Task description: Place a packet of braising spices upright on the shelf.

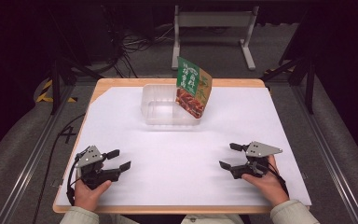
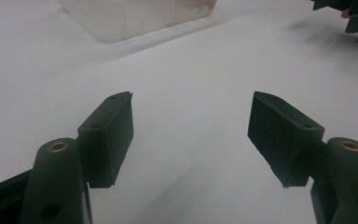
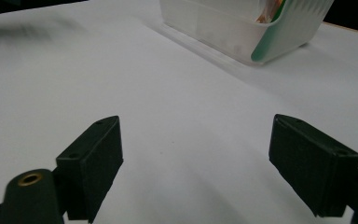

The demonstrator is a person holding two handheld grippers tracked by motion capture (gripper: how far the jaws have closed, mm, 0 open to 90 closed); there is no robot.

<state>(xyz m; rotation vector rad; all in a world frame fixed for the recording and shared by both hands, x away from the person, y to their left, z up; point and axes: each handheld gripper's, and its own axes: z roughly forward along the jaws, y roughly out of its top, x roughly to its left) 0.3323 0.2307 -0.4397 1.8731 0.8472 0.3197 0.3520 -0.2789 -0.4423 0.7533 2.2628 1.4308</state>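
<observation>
The left gripper (image 1: 119,159) rests at the lower left of the high view, its jaws apart and holding nothing; the right gripper (image 1: 230,156) rests at the lower right, its jaws likewise spread and empty; each is gripped by a hand (image 1: 87,192) entering from the bottom edge. Both point inward and up the frame toward the clear plastic tub (image 1: 154,108) at upper centre, which suggests a ready stance before a reach rather than work in hand.

The snack packet (image 1: 193,87), green above and red-brown below, stands tilted in the right part of the tub, its top leaning over the right wall; the tilt appears to come from the packet being taller than the tub and propped on the rim. The tub sits on a white sheet (image 1: 177,154) covering the wooden table (image 1: 121,82), well apart from both grippers.

Limits of observation: the packet's foot is seen through translucent plastic, so whether it touches the tub floor cannot be told; its print is too small to read. In the left gripper view the tub (image 2: 135,16) is cut by the top edge and blurred; in the right gripper view the tub (image 3: 223,30) is cropped at upper right, and the packet (image 3: 266,44) shows as a green edge behind its wall.
</observation>
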